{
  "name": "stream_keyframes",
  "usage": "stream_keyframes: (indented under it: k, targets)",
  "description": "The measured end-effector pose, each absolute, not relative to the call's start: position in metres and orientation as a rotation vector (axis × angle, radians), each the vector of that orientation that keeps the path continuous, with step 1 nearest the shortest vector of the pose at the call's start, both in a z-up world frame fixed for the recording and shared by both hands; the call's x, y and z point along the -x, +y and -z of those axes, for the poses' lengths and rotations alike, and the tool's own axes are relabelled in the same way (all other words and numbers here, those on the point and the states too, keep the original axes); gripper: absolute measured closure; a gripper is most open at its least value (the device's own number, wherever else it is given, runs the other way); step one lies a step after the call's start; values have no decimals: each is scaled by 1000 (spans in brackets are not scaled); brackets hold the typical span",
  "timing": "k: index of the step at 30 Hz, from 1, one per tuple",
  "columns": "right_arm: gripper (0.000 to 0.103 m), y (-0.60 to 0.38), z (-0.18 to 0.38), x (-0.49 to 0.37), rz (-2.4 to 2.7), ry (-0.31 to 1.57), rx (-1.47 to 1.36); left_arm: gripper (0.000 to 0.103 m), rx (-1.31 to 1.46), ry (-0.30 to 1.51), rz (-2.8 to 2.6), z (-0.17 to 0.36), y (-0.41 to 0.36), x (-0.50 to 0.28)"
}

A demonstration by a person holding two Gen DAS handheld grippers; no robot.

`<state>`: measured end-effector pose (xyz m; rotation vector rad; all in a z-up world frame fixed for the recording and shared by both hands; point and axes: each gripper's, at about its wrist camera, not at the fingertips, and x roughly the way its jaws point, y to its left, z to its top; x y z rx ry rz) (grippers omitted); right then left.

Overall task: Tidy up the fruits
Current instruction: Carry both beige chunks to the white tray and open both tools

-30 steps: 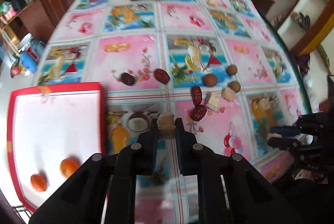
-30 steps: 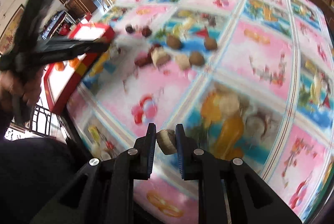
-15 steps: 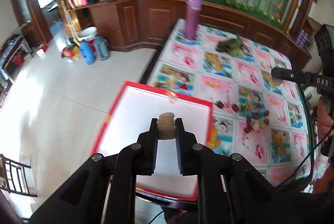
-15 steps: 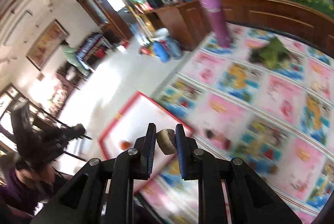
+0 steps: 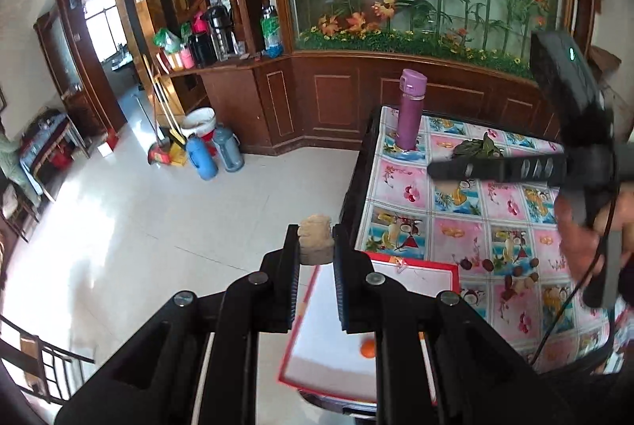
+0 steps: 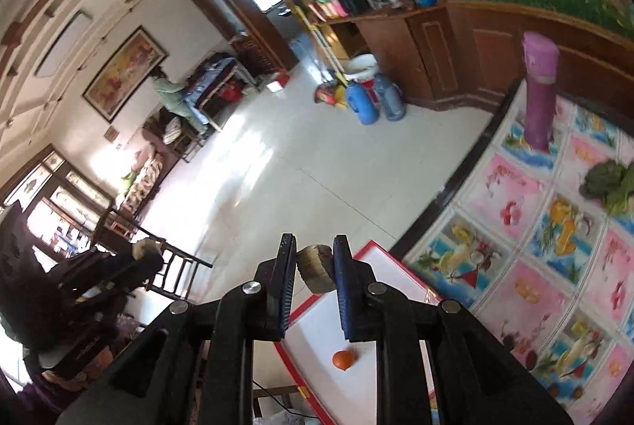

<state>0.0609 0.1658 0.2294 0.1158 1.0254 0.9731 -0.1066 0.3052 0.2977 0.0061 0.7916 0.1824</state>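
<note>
Both hand-held grippers, lifted higher since, clamp tan fruit pieces (image 5: 315, 241) between their fingertips.

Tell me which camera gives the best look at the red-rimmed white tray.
The right wrist view. There the tray shows its far corner, red rim and an orange fruit on the white surface, between the gripper's arms. In the left wrist view the tray is more covered by the gripper arms.
</note>
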Motion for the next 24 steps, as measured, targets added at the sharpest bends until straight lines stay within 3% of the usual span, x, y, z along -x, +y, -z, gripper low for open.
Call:
stream_keyframes:
  k: [6, 10, 24]
  targets:
    - [86, 167, -93, -48, -756, 1208, -41, 86, 109, 941, -163, -175, 304, 69]
    - [86, 167, -44, -36, -672, 1257, 23, 86, 93, 1054, -184, -96, 298, 49]
    - [86, 173, -18, -35, -537, 1262, 42, 86, 43, 1126, -82, -47, 313, 46]
